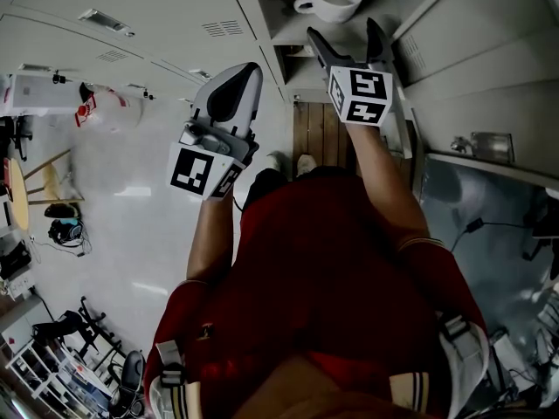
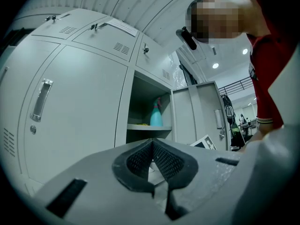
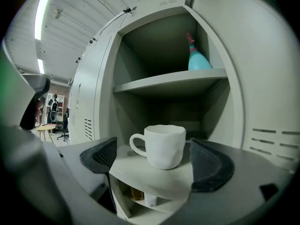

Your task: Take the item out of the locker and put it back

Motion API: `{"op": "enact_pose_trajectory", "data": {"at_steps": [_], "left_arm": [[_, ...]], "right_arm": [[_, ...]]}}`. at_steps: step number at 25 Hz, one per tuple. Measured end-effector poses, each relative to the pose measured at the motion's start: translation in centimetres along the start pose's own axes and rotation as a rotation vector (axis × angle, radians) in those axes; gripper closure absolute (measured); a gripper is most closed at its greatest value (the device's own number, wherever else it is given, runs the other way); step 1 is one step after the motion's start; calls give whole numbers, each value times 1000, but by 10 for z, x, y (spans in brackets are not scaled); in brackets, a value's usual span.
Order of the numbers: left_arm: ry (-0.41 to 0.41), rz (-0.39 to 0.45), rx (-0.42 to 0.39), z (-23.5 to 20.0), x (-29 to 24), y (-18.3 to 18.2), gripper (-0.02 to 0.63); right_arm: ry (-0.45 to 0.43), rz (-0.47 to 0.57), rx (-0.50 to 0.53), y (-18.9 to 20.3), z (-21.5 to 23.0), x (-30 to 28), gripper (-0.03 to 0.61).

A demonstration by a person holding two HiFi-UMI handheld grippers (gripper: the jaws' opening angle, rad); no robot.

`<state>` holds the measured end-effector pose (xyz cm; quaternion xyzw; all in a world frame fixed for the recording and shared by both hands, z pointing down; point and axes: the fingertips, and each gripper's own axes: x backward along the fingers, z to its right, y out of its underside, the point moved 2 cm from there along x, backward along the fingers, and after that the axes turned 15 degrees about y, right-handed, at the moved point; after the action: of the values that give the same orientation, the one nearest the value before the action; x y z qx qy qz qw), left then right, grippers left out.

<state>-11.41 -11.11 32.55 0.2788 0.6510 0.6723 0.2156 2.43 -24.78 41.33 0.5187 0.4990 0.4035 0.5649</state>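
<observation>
The left hand-held gripper (image 2: pixel 152 142) is closed, holding nothing. To its right, the right hand-held gripper (image 1: pixel 344 33) gapes wide, empty. Just beyond its tips, centred on the gap and untouched, a white mug (image 3: pixel 164 146) stands on the locker shelf (image 3: pixel 154 179). A blue spray bottle (image 3: pixel 199 60) stands on the shelf above, farther back.

On locker shelf (image 3: pixel 145 172) a mug (image 3: pixel 161 146), spray bottle (image 3: pixel 199 60) on shelf above (image 3: pixel 168 83), right tongs (image 3: pixel 154 161) before mug, left tongs (image 1: pixel 249 72) further left.
</observation>
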Motion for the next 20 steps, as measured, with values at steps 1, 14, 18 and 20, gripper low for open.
{"op": "enact_pose_trajectory", "data": {"at_steps": [1,14,18,20], "left_arm": [[5,3,0,0,-1,0,609],[16,8,-6,-17,-13,-1,609],[13,-2,3,-21,-14,4,607],[11,-2,6,-23,-15,5,608]], "right_arm": [[5,-3,3,1,1,-2,133],[50,-53,34,6,9,-37,133],[58,-66,50,7,11,-48,133],[57,-73,54,8,12,-53,133]]}}
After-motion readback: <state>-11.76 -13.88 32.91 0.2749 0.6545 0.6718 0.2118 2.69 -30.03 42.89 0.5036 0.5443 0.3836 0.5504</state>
